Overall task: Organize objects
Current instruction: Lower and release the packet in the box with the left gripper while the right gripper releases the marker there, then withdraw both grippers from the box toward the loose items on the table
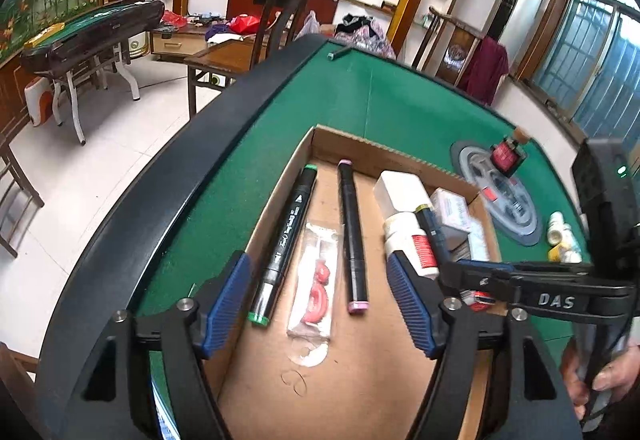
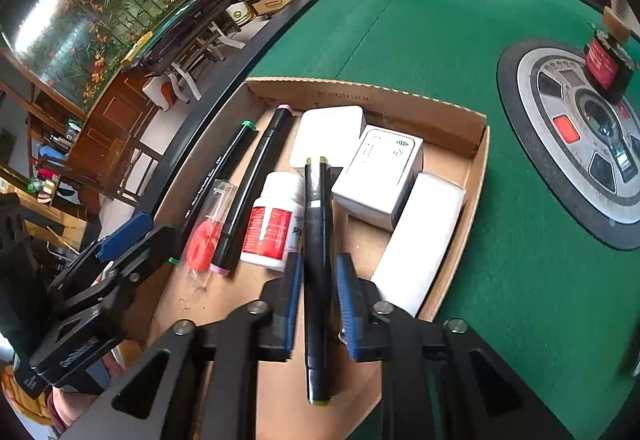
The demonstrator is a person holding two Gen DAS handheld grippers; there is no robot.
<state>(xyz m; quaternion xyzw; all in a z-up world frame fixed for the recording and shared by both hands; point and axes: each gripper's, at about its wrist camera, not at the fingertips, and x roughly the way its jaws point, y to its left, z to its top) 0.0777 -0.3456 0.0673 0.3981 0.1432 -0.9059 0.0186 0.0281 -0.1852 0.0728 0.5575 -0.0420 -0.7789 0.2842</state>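
A shallow cardboard box (image 1: 384, 152) (image 2: 476, 176) sits on the green table. In it lie a green-capped marker (image 1: 286, 236) (image 2: 224, 164), a pink-capped marker (image 1: 352, 236) (image 2: 256, 176), a clear packet with pink rings (image 1: 316, 280) (image 2: 206, 228), a white bottle with a red label (image 1: 412, 240) (image 2: 272, 220) and white boxes (image 2: 380, 168). My left gripper (image 1: 320, 304) is open and empty, low over the markers and packet. My right gripper (image 2: 318, 296) is shut on a yellow-capped black marker (image 2: 318, 240), held over the box beside the bottle.
The table's round centre console (image 2: 576, 144) (image 1: 504, 200) carries a small red and black box (image 2: 608, 64). Small white and yellow bottles (image 1: 562, 236) stand on the felt to the right of the box. The table's black rim (image 1: 160, 176) runs along the left.
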